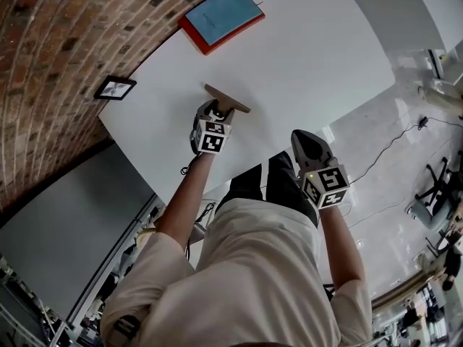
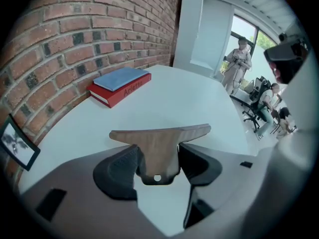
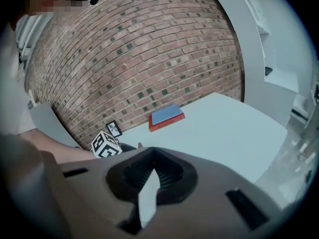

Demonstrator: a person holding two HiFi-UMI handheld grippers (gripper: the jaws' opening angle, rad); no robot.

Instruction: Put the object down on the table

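Note:
A flat T-shaped wooden piece (image 1: 226, 97) is over the near part of the white table (image 1: 311, 56). My left gripper (image 1: 219, 110) is shut on its stem. In the left gripper view the stem (image 2: 158, 153) sits between the two dark pads (image 2: 122, 171), with the crossbar lying across ahead of them. Whether the piece touches the tabletop I cannot tell. My right gripper (image 1: 302, 137) hangs off the table's near edge, to the right of the left one. In the right gripper view its fingertips meet (image 3: 151, 153) with nothing between them.
A blue-covered red book (image 1: 221, 16) lies at the table's far side by the brick wall (image 1: 58, 42). A small black picture frame (image 1: 114, 87) stands at the table's left corner. People and office chairs (image 2: 259, 103) are beyond the table's right end.

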